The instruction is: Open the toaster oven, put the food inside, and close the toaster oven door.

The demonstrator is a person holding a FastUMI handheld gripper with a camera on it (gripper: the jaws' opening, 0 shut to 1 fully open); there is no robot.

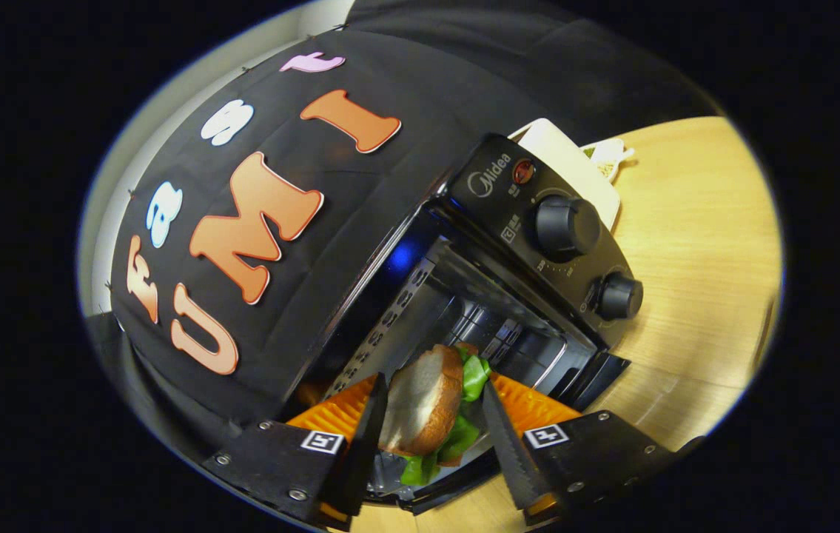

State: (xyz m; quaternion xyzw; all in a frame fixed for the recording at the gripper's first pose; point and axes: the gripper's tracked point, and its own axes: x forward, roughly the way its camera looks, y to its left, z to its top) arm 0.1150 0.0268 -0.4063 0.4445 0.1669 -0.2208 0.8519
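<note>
The black toaster oven (508, 222) stands on the wooden table with its door (431, 497) dropped open beneath my fingers. Its metal cavity (464, 311) and wire rack (538, 355) show just ahead. My gripper (434, 381) is shut on a burger (423, 407), a tan bun with green lettuce sticking out. The left finger (369, 429) presses the bun's top and the right finger (499, 437) stands against the lettuce side. The burger hangs over the open door, at the mouth of the cavity.
Two black knobs (566, 226) (618, 296) sit on the oven's control panel to the right of the cavity. A white container (575, 159) stands behind the oven. The light wooden table (693, 244) stretches away to the right.
</note>
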